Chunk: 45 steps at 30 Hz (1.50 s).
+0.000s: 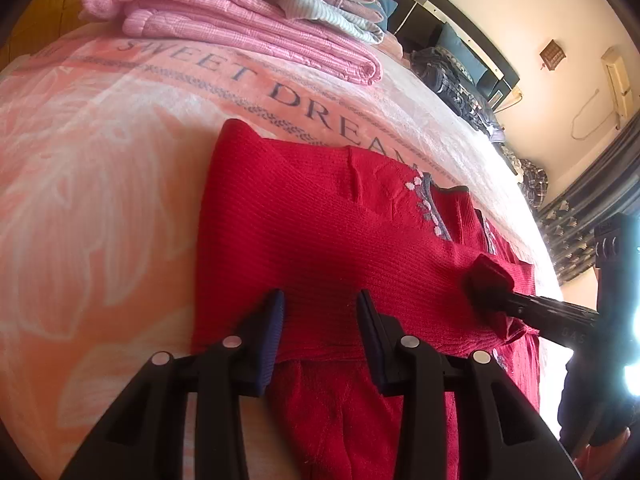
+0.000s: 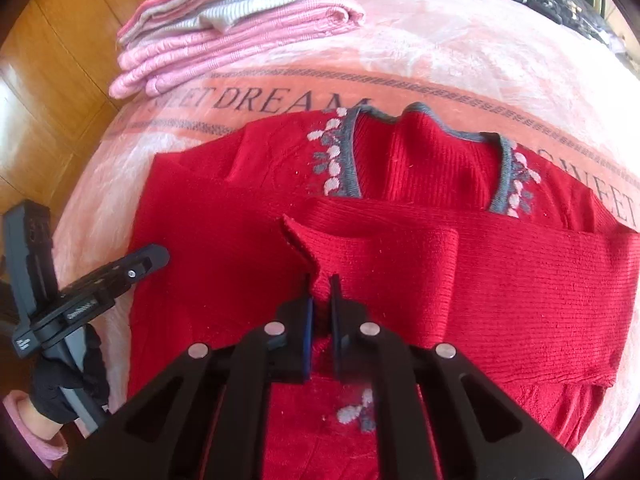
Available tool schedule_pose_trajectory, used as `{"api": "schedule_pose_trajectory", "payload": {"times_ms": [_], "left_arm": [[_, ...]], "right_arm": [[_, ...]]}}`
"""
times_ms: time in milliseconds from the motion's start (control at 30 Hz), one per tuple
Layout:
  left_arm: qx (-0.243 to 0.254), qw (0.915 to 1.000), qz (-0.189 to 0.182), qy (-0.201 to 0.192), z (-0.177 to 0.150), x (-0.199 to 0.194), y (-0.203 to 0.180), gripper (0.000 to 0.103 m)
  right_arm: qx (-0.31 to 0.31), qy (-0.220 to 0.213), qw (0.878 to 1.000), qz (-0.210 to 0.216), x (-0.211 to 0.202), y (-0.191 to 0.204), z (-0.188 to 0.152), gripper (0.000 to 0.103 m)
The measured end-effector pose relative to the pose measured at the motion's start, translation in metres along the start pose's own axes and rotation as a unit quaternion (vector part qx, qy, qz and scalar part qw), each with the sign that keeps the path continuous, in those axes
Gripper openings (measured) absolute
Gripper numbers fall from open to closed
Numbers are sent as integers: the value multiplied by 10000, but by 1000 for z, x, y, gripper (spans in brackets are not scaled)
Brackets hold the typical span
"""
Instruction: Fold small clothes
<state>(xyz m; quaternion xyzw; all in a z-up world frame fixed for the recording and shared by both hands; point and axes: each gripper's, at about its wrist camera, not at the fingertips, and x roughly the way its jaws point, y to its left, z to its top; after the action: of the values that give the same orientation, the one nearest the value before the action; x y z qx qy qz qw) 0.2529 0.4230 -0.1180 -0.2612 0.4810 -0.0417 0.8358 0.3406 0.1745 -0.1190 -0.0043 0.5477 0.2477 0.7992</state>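
Note:
A red knitted sweater [image 1: 304, 236] with a grey collar and white leaf pattern [image 2: 424, 160] lies spread on a pink blanket. One sleeve [image 2: 500, 280] is folded across its body. My right gripper [image 2: 321, 296] is shut on the cuff of this sleeve [image 2: 308, 244], which is slightly raised; in the left wrist view the same gripper [image 1: 490, 286] pinches the bunched red cuff. My left gripper [image 1: 320, 308] hovers open over the sweater's lower left part, with fabric beneath but nothing pinched. From the right wrist view it [image 2: 150, 258] is at the sweater's left edge.
The pink "SWEET DREAM" blanket [image 1: 100, 160] covers the bed. A stack of folded pink and grey clothes [image 1: 240, 20] [image 2: 232, 40] sits at its far side. Dark patterned clothes [image 1: 452, 76] lie further back. Wooden floor [image 2: 48, 60] is on the left; a gloved hand [image 2: 68, 384] holds the left gripper.

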Motion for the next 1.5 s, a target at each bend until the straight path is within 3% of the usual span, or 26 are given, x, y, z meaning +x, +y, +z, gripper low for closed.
{"api": "schedule_pose_trajectory", "payload": {"times_ms": [133, 267, 367, 400, 467, 633, 767, 833, 867, 900, 1100, 1200, 1300, 1433, 1500], "left_arm": [[-141, 9998, 101, -67, 0, -3, -2, 38], [-69, 9989, 363, -282, -2, -10, -15, 38], [113, 9973, 502, -518, -3, -16, -29, 38], [207, 9965, 536, -601, -3, -19, -35, 38], [413, 9952, 541, -707, -3, -22, -48, 38], [625, 9954, 378, -622, -6, -17, -70, 41], [594, 9963, 408, -463, -12, -6, -70, 42], [451, 9973, 427, -387, -13, -2, -65, 42], [392, 9975, 443, -379, -13, -2, -61, 42], [345, 9976, 465, -386, -12, -2, -58, 42], [198, 9964, 532, -622, -3, -16, -44, 42], [222, 9961, 626, -587, -1, -13, -39, 43], [292, 9945, 943, -352, -4, 1, -34, 43], [840, 9876, 1267, -393, -10, 9, -44, 44], [877, 9875, 1248, -398, -10, 7, -48, 46]], "right_arm": [[513, -333, 9976, 326, -38, -42, -4, 5], [935, -473, 9943, 176, -64, -93, -14, 6], [1424, -339, 9888, 307, -64, -136, -28, 15], [1619, -294, 9848, 546, -61, -150, -34, 27], [1929, -164, 9778, 796, -50, -171, -45, 41], [2196, -55, 9711, 937, -33, -190, -58, 38], [1904, -84, 9792, 702, -34, -179, -53, 39], [1638, -89, 9845, 617, -32, -168, -51, 23], [1545, -90, 9862, 586, -31, -164, -51, 9], [1468, -108, 9878, 504, -32, -161, -50, 4], [1394, -794, 9863, 375, -77, -168, -35, 2], [1433, -1016, 9844, -63, -96, -182, -31, 2], [1770, -788, 9809, -148, -85, -205, -39, 2], [1880, -272, 9814, -262, -49, -214, -54, 6], [1894, -301, 9810, -290, -48, -212, -58, 8]]}}
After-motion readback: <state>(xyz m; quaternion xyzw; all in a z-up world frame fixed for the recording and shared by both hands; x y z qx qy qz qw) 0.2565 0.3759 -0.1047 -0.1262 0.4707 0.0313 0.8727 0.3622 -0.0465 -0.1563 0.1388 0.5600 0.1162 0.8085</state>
